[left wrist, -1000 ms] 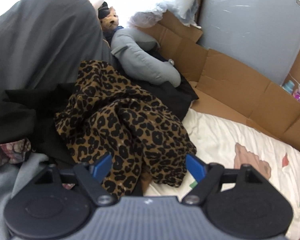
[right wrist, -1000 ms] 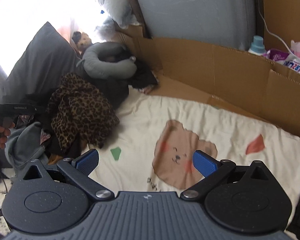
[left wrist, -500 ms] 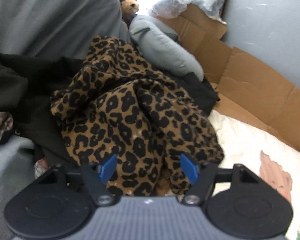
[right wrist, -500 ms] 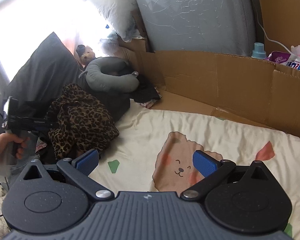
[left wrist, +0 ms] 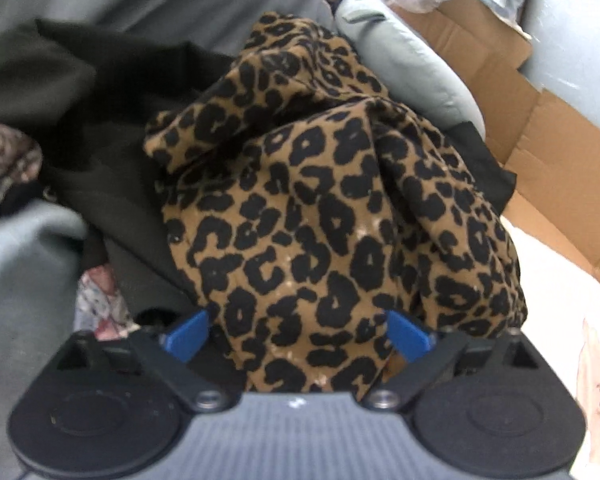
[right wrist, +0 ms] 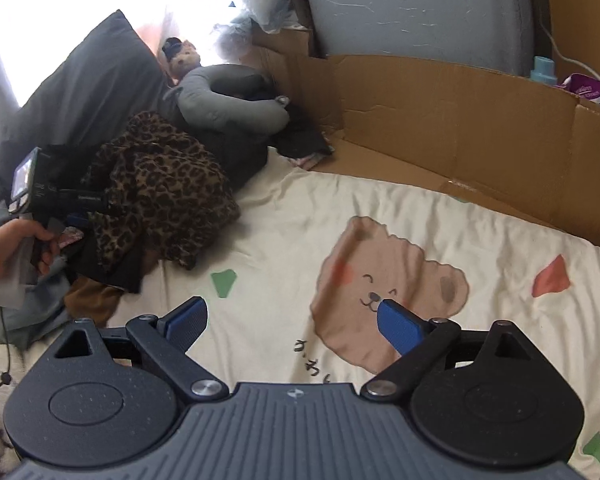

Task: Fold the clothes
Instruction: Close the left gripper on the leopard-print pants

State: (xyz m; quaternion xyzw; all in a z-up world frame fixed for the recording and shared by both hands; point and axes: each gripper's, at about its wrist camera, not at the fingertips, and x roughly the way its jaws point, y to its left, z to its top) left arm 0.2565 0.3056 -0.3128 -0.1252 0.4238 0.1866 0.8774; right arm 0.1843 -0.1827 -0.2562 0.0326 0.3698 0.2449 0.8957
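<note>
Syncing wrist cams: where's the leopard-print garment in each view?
Left wrist: leopard-print garment fills the centre, its lower folds between the blue pads.
Right wrist: left of centre, crumpled on the clothes pile.
Shared landmark: grey neck pillow just behind it.

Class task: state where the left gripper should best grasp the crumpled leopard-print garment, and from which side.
Probably the raised fold nearest the left gripper, approached from above and in front: the leopard-print garment is heaped, and its bulging fabric already sits between the opening jaws.
</note>
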